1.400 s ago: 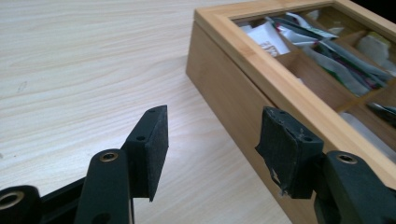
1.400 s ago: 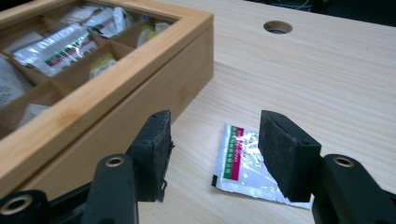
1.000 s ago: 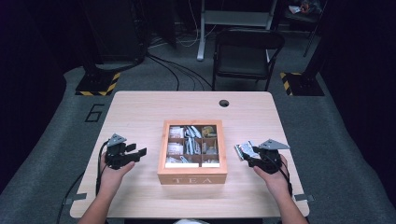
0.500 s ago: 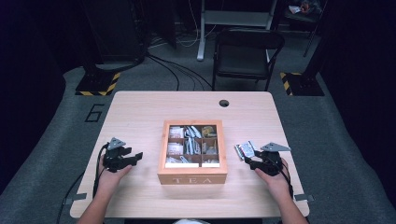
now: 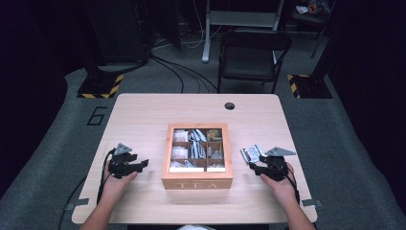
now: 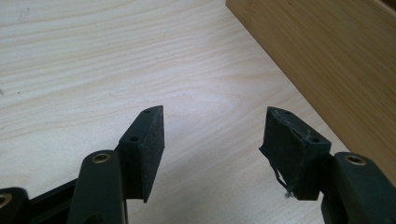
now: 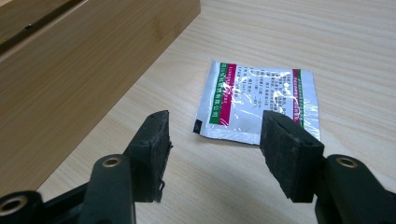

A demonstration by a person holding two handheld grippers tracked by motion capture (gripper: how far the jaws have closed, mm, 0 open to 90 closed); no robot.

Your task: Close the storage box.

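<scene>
**Silver sachet lies flat just ahead of the right jaws**

Silver foil with green and magenta bands marks the sachet, which lies flat on the pale wooden table, printed side up. In the right gripper view it sits just beyond the tips of the right gripper, whose two black jaws stand well apart with nothing between them; the sachet's near edge falls in the gap ahead of them, apart from both pads. From the high view the same sachet rests beside the right wall of the tea box, near it but not touching.

The box is wooden, open-topped, split into compartments holding more packets, with "TEA" on its front face. Its side wall rises at the left of the right gripper view.

On the box's other side, the left gripper hovers low over bare tabletop, jaws spread and empty, the box wall just beside it. Each gripper is held in a person's hand near the table's front edge.
</scene>
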